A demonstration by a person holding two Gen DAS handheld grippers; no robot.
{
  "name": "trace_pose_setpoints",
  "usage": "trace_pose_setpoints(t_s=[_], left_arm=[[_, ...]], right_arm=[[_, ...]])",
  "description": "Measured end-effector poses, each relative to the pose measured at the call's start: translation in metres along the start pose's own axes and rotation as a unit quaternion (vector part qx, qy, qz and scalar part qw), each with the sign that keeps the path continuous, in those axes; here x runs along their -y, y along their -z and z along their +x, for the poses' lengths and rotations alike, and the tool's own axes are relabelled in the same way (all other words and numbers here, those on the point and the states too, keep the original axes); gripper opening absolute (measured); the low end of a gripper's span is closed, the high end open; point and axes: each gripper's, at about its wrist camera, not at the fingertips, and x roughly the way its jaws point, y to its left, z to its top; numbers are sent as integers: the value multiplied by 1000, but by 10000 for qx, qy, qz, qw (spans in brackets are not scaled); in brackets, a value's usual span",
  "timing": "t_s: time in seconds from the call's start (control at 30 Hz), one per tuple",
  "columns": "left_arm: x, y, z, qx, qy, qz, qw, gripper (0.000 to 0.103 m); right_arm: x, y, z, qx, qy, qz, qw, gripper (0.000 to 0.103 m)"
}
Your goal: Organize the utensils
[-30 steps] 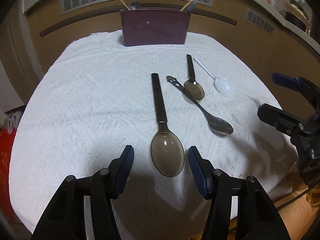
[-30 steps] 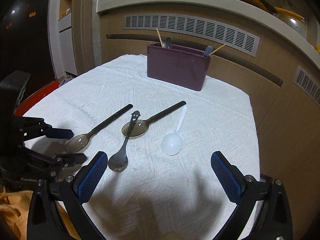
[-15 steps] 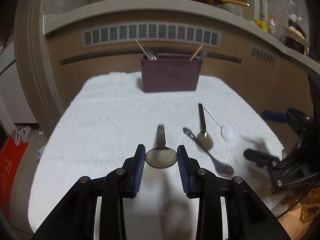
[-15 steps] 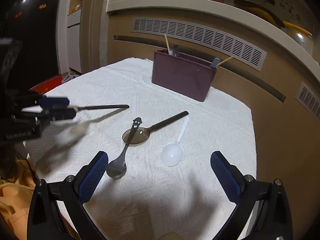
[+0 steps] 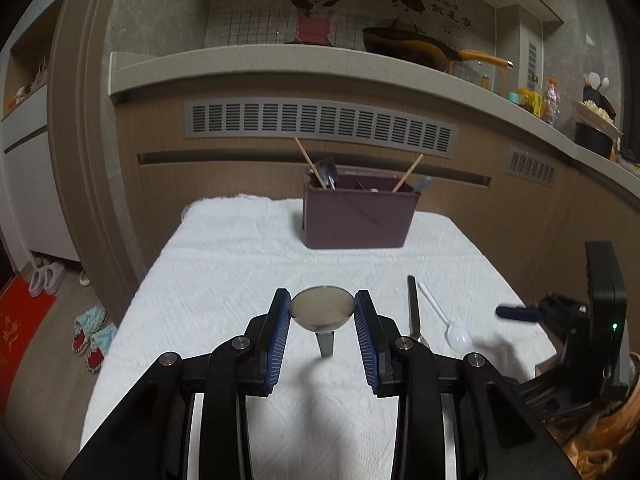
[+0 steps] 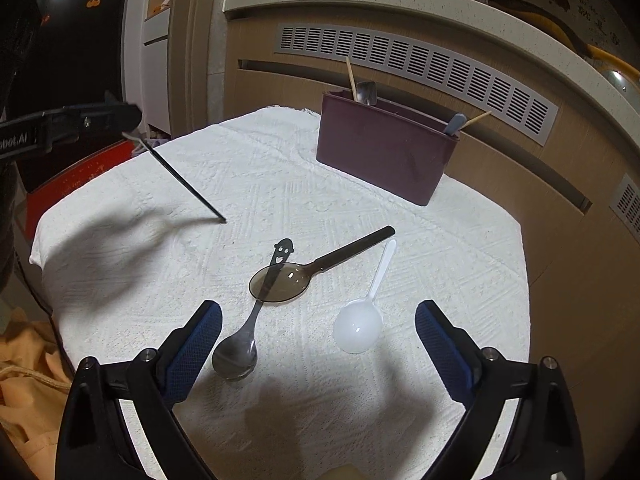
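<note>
Left gripper [image 5: 322, 312] clamps smoky translucent plastic long-handled spoon [image 5: 322, 309] by bowl, frame centre: light, stiff, slick. Right gripper [image 6: 318, 330] closing, empty.

Four spoons [image 6: 280, 284] (one held), one holder [image 6: 384, 156], two chopsticks [image 6: 351, 79].

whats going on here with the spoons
A person is tidying utensils with two handheld grippers. The left gripper is clamped on the bowl of a smoky plastic spoon, held up off the white cloth. The right gripper hangs over the cloth, its jaws closing with nothing gripped. A metal spoon, a second smoky spoon and a white spoon lie before the maroon caddy.
</note>
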Motion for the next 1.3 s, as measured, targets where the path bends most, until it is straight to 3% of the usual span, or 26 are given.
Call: trace_pose_setpoints(t_s=[0.03, 0.07, 0.1, 0.27, 0.3, 0.4, 0.57, 0.63, 0.67, 0.7, 0.87, 1.0, 1.17, 1.3], left_arm=[[0, -4, 1, 24, -40, -9, 10000, 34], [-1, -9, 1, 53, -64, -34, 10000, 34], [-2, -11, 1, 76, -76, -62, 9999, 34], [-7, -19, 0, 168, -74, -137, 9997, 34], [-8, -19, 0, 166, -76, -144, 9997, 34], [-11, -20, 3, 145, -49, -210, 9997, 34], [-16, -17, 8, 71, 7, -325, 9994, 34], [-18, -15, 10, 35, 24, -351, 9994, 34], [-19, -15, 10, 20, 28, -362, 9993, 34], [-20, -15, 10, 7, 27, -376, 9993, 34], [-20, -15, 9, 3, 43, -382, 9993, 34], [-16, -15, 7, 12, 86, -353, 9993, 34], [-13, -14, 7, -34, 88, -309, 9995, 34], [-16, -15, 11, -82, 66, -308, 9995, 34]], right_arm=[[1, -1, 3, -59, -147, 67, 9999, 77], [2, -3, 6, -131, -305, 130, 9994, 62], [2, -5, 11, -201, -454, 154, 9986, 57], [-24, -5, 29, -242, -472, -331, 9980, 53], [-29, -4, 31, -48, -379, -560, 9977, 53], [-47, -2, 41, -38, -114, -1007, 9948, 51], [-57, 1, 59, -135, 442, -1410, 9889, 36], [-52, 2, 61, -181, 469, -1365, 9894, 21], [-50, 3, 60, -210, 470, -1340, 9896, 8], [-46, 3, 57, -233, 415, -1259, 9909, 6], [1, -12, 29, 46, -39, -275, 9996, 5], [36, -28, 3, 293, -285, 282, 9988, 5], [32, -24, 10, 392, 68, -219, 9990, 12], [27, -12, 42, -5, 245, -412, 9988, 22]])
